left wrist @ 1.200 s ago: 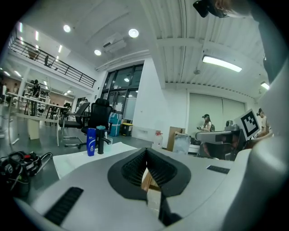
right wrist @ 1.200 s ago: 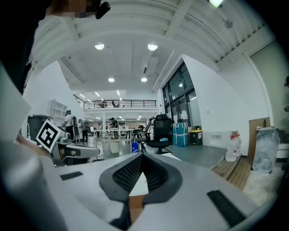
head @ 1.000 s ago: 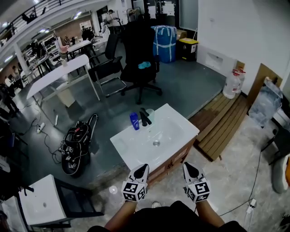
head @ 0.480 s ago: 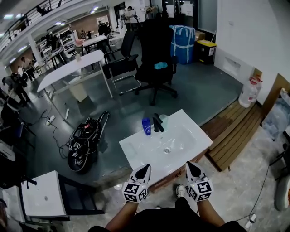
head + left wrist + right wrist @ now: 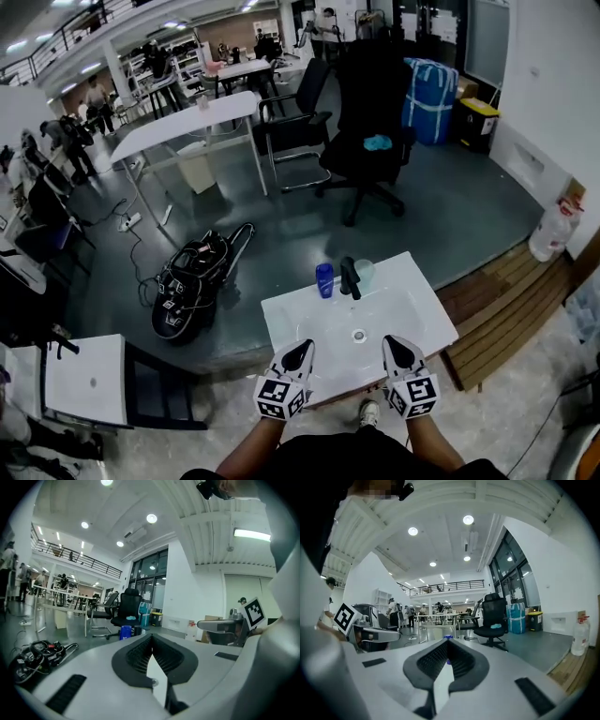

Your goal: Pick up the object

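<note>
Plan of the work area. A white rectangular washbasin top [image 5: 291, 314] is lying at centre. Along its far edge a small blue plastic bottle [image 5: 324, 279] is standing leftmost, a black metal tap [image 5: 350, 277] just beside it, and a clear plastic cup [image 5: 365, 273] right of the tap. The left gripper [image 5: 301, 347] and right gripper [image 5: 390, 343] are hovering over the near edge, flanking the round metal drain [image 5: 359, 335]. A black tangle of cables [image 5: 192, 286] is lying on the floor to the left, and a slatted wooden platform [image 5: 502, 305] to the right. A black swivel office chair [image 5: 373, 94] is standing well behind the basin, with a long white table [image 5: 187, 127] to its left.
</note>
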The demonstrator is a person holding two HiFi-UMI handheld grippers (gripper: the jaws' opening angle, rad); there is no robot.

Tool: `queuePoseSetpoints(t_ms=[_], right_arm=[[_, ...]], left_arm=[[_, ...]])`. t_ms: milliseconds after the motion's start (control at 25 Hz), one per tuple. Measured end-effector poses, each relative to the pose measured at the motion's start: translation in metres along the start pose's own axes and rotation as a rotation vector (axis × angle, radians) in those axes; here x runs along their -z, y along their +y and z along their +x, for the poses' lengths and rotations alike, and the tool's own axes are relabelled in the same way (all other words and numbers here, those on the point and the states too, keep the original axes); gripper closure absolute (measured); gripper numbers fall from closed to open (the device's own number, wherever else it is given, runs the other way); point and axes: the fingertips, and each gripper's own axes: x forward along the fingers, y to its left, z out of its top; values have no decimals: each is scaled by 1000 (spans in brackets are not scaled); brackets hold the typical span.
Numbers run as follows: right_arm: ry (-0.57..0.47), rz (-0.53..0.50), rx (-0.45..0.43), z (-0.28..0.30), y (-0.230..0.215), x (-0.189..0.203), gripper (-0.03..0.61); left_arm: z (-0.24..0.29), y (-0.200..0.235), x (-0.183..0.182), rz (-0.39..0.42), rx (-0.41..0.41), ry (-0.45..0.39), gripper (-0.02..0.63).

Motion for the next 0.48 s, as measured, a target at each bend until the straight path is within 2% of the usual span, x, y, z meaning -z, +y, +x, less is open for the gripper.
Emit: queuePoseSetpoints(t_ms=[480], right_arm=[[20, -2, -192, 58, -30, 2, 560]], left_arm=[[28, 14, -5, -11, -187, 0, 594]])
